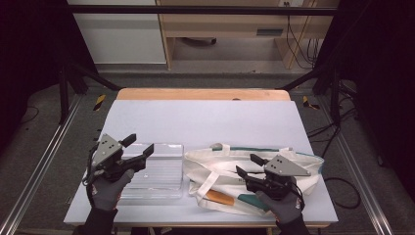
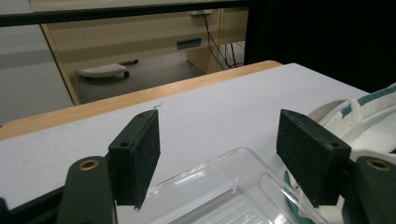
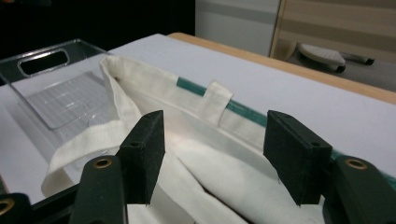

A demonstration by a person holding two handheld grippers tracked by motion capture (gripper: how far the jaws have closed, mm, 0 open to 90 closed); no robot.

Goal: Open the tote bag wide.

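Right gripper (image 3: 210, 154) hovers open-jawed just above cloth bag (image 3: 196, 140), not touching

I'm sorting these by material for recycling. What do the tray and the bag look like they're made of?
The tray: clear, glossy rigid plastic by the look; the table shows through it, and it has a ribbed floor and a cut-out handle. The bag: off-white woven cloth, probably cotton canvas; matte, creased, with soft flat straps and a green band.

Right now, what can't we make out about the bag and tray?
- Inside of the tote bag: right gripper view, dark below the folded cloth.
- Bag's print: high view, part-covered by the right gripper and cloth folds.
- Clear tray: left gripper view, near part cut off by the bottom edge.
- Tray's near-left corner: high view, behind the left hand.
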